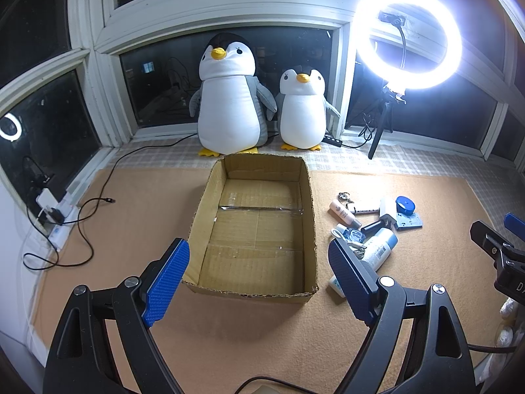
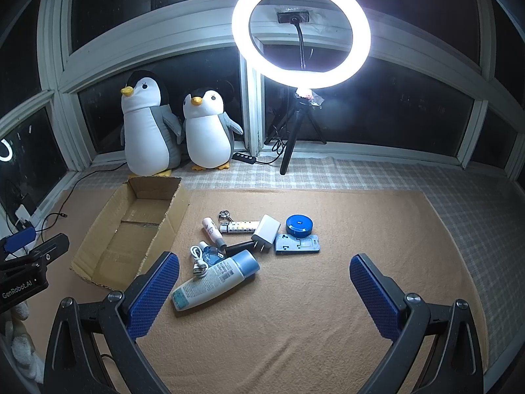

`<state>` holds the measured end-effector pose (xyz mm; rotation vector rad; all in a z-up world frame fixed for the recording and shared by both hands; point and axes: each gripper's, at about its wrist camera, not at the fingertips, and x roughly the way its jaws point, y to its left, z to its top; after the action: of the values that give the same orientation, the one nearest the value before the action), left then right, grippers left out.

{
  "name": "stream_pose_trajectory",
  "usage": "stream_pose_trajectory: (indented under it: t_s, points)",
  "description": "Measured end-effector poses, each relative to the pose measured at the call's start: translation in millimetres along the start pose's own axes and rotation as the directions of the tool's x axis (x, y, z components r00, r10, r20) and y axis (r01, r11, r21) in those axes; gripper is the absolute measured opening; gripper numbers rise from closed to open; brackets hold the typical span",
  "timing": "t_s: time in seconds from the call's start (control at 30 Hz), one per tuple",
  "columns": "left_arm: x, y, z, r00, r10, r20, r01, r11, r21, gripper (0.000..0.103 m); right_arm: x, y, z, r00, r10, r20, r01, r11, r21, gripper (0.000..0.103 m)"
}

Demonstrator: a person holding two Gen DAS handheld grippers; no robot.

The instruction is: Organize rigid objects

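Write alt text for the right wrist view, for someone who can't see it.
An open hand-held gripper hovers over small items on an orange mat, nearest a white lotion bottle. An empty cardboard box sits left; two plush penguins and a ring light stand behind.

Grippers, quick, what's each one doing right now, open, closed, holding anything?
Left gripper: open, holding nothing, above the cardboard box.
Right gripper: open, holding nothing.

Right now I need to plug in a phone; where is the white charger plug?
In the right wrist view, the white charger plug lies on the orange mat, mid-pile, just left of the round blue case.
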<state>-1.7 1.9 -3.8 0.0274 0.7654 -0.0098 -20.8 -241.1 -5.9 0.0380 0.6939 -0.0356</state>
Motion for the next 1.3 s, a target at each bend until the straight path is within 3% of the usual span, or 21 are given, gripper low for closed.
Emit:
stream_pose_trajectory:
  t_s: [1.3]
  points:
    - [-0.1, 1.0, 0.3, 1.000, 0.001, 0.000, -0.001, 1.000, -0.003, 0.087, 1.7, 3.3, -4.6, 1.000, -0.001, -0.013, 0.001, 1.000, -0.004, 0.103]
